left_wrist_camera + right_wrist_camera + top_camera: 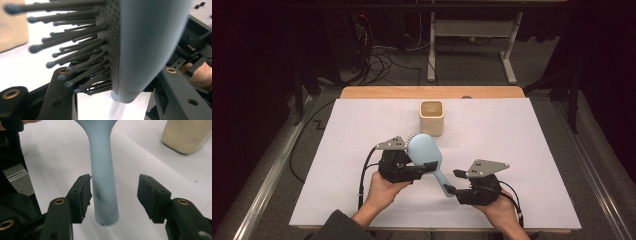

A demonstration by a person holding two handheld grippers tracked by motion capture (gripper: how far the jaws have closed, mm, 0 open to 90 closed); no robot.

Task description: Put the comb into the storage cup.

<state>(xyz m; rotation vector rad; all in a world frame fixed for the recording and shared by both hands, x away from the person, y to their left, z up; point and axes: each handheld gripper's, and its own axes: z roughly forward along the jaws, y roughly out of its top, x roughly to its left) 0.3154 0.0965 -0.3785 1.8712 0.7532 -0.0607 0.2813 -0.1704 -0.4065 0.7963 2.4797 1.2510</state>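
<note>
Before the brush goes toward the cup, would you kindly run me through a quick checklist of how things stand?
1. Left hand-held gripper shut on the brush head: ok.
2. Right hand-held gripper off the handle: one pad touches or nearly touches it, the other stands apart; cannot tell.
3. Cup upright, mouth open: ok.
4. Paper between brush and cup bare: ok.
5. Bristles facing away from the right hand-held gripper: ok.
6. What the cup holds: cannot tell.
</note>
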